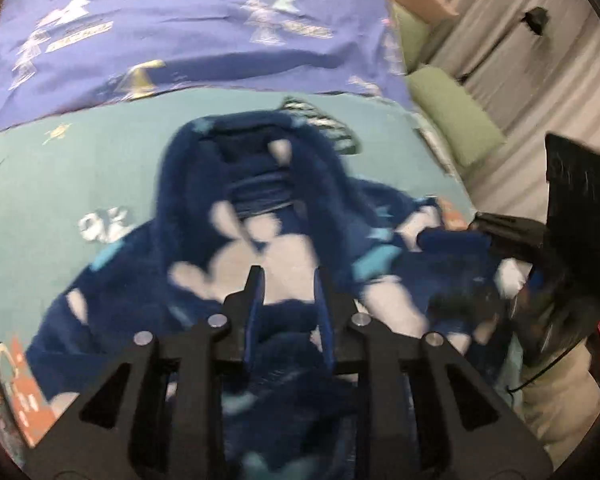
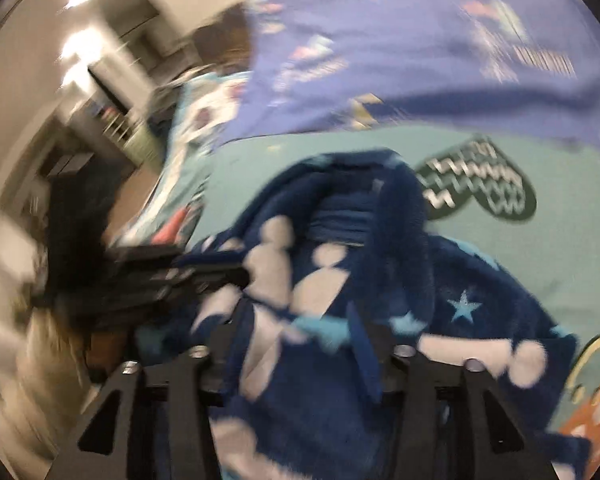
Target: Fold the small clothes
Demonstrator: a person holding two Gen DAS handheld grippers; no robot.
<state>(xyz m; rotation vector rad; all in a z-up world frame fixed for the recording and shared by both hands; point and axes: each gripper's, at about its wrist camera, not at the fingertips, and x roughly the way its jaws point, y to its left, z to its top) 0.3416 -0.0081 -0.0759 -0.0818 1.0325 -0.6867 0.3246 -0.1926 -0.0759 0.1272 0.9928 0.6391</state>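
Note:
A dark blue fleece garment [image 1: 260, 208] with white shapes and light blue stars lies bunched on the teal bed sheet [image 1: 60, 184], neck opening facing away. My left gripper [image 1: 288, 280] hovers over its near middle, jaws slightly apart, with fleece lying loose between them. In the right wrist view the garment [image 2: 380, 240] fills the centre. My right gripper [image 2: 296, 320] stands open over it, fabric between the fingers but not pinched. Each gripper shows in the other's view: the right gripper [image 1: 500, 236] at the garment's right edge, the left gripper [image 2: 180, 276] at its left.
A purple printed blanket [image 1: 180, 20] covers the far half of the bed. A dark green zigzag-patterned piece [image 2: 480, 188] lies on the sheet just beyond the garment. Green cushions [image 1: 452, 112] and a curtain [image 1: 500, 20] stand off the bed's right side. Both views are motion-blurred.

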